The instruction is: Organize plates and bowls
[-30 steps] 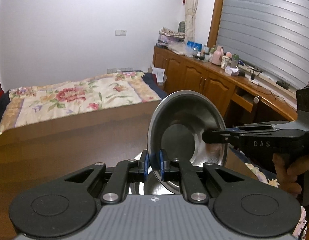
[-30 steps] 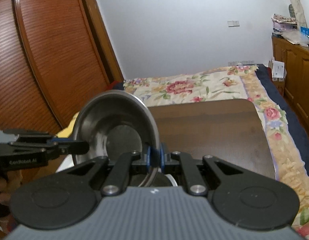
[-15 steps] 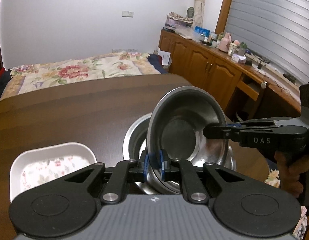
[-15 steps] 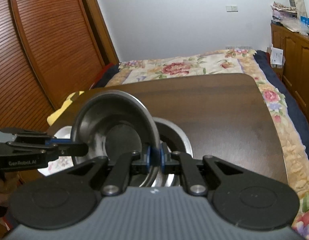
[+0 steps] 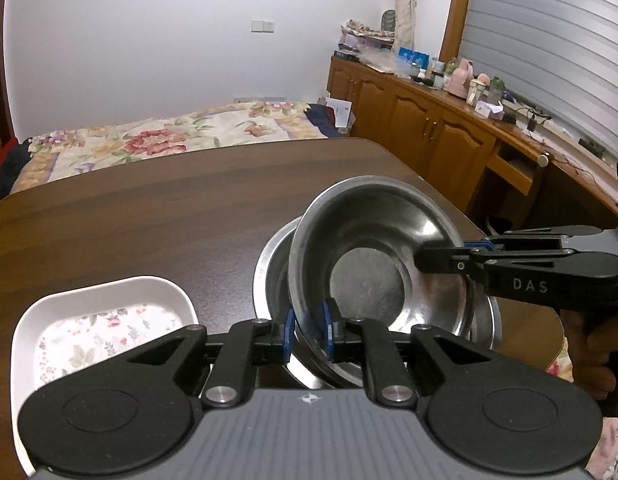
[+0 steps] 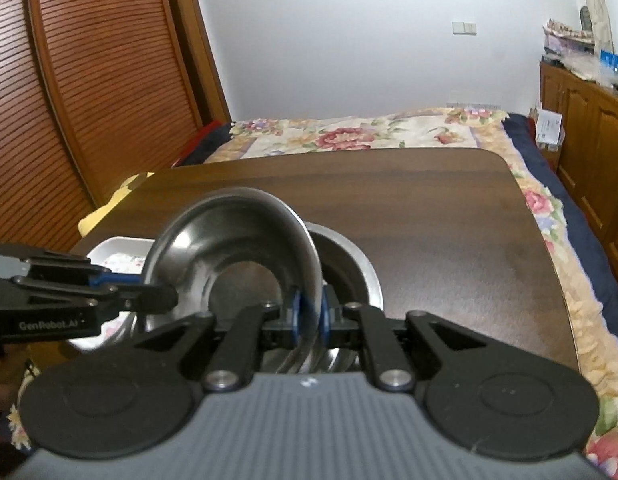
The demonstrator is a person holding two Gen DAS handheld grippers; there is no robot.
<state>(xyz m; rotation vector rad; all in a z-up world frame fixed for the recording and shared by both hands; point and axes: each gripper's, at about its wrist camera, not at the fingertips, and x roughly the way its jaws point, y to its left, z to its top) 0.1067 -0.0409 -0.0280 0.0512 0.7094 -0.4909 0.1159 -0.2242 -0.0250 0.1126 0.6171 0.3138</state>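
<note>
A steel bowl (image 5: 373, 248) (image 6: 229, 240) hangs tilted on edge, its lower side inside a larger steel bowl (image 5: 273, 272) (image 6: 349, 264) that rests on the dark wooden table (image 5: 149, 220). My left gripper (image 5: 307, 334) (image 6: 169, 300) has its blue pads on either side of the tilted bowl's near rim, and its jaws are opening slightly. From the other side, my right gripper (image 6: 309, 316) (image 5: 429, 258) is shut on the opposite rim. A white rectangular dish (image 5: 101, 320) (image 6: 121, 252) with a flower pattern lies left of the bowls.
A bed with a flowered cover (image 5: 169, 140) stands beyond the table's far edge. Wooden cabinets (image 5: 429, 132) with clutter on top run along the right wall. A slatted wooden wardrobe (image 6: 89, 80) is on the left. A hand (image 5: 589, 352) grips the right tool.
Both grippers have come down with the tilted bowl, which now sits in the larger bowl. The white dish has come into view. The left pads stand slightly further apart.
</note>
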